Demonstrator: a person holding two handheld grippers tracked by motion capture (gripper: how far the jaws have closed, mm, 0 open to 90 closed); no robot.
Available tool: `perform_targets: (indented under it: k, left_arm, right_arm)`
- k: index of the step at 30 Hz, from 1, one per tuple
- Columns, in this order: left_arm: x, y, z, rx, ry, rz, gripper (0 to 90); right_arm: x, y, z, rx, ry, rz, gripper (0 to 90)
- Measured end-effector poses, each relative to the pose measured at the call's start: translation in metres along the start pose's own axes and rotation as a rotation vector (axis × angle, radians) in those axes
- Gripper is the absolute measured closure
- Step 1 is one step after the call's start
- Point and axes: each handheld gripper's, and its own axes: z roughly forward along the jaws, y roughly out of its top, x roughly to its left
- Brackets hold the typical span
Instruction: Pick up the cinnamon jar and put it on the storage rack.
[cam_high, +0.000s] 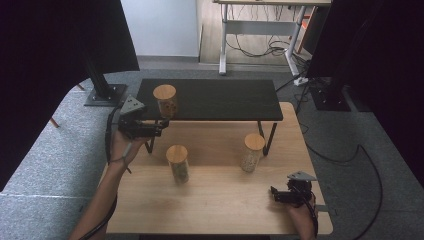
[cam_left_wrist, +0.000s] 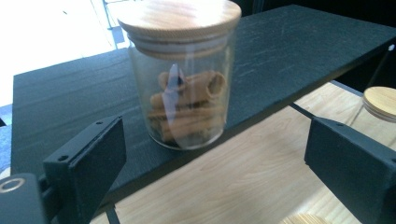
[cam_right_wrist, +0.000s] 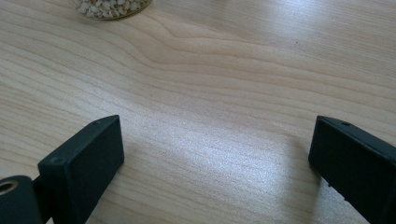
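Note:
A glass jar of tube pasta with a wooden lid stands near the left front edge of a black shelf. My left gripper is open just in front of that jar, its jaws wide with nothing between them. Two more lidded jars stand on the wooden table: one at the middle, one with pale grains to its right. Low over the table's right front, my right gripper is open above bare wood.
The black shelf stands on thin metal legs over the table's back half. Grey carpet surrounds the table. Black stand bases sit behind it to the left and right, and cables trail across the floor at right.

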Motion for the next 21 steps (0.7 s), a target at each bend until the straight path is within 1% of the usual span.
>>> perform_targets:
  k: [21]
  left_arm:
    - [-0.008,-0.029,-0.016,-0.003,-0.016,-0.005,5.1]
  right_arm:
    - [0.0,0.0,0.0,0.0,0.0,-0.001,3.1]
